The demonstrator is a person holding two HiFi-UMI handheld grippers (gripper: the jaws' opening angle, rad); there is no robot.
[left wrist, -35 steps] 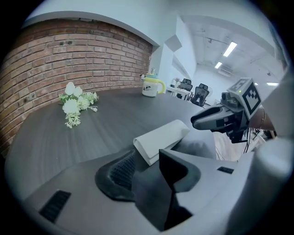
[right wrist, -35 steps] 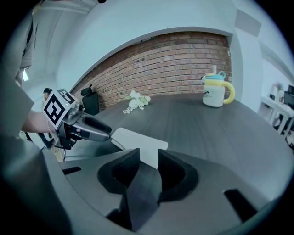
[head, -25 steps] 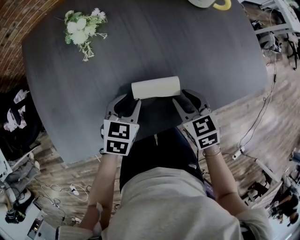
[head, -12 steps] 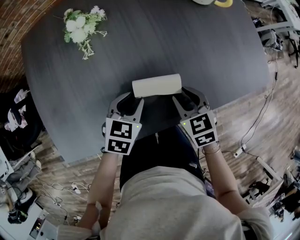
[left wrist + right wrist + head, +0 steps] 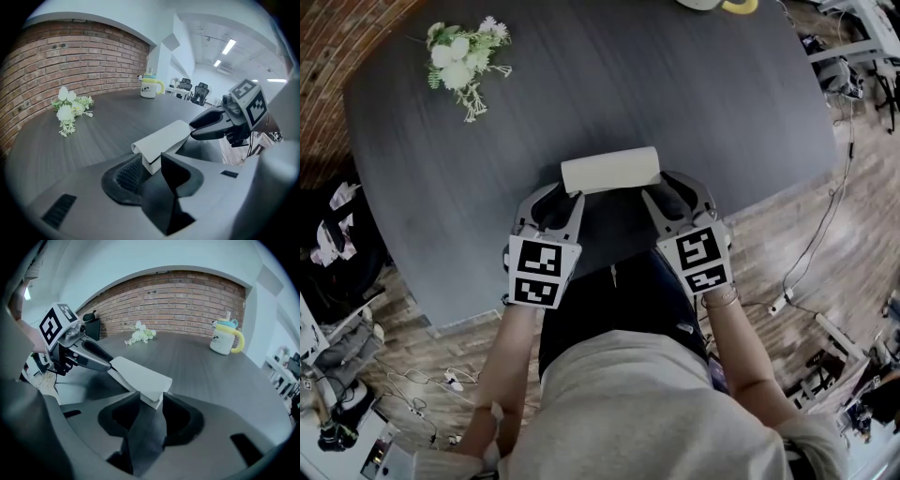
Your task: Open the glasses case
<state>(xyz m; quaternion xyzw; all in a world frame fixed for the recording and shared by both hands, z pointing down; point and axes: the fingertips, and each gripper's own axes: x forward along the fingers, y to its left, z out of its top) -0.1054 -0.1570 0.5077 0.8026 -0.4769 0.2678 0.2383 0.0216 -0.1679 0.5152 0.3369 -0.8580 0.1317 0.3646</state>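
A white glasses case [image 5: 611, 170] lies closed across the dark table [image 5: 675, 84] near its front edge. My left gripper [image 5: 553, 199] has the case's left end [image 5: 164, 140] between its jaws. They are closing and the pads touch the case. My right gripper [image 5: 675, 192] is at the other end [image 5: 140, 376]. Its jaws are opening, with the case's right end still between them and close to both pads. Each gripper view also shows the other gripper's fingers at the far end of the case: the right gripper [image 5: 220, 124] and the left gripper [image 5: 89, 357].
A small bunch of white flowers [image 5: 467, 56] lies at the table's far left. A lidded mug with a yellow handle [image 5: 722, 5] stands at the far edge. A brick wall is on the left. Cables and clutter cover the wooden floor around the table.
The case and both grippers sit slightly farther up the table in the head view. Otherwise both hands hold their places at the case's ends.
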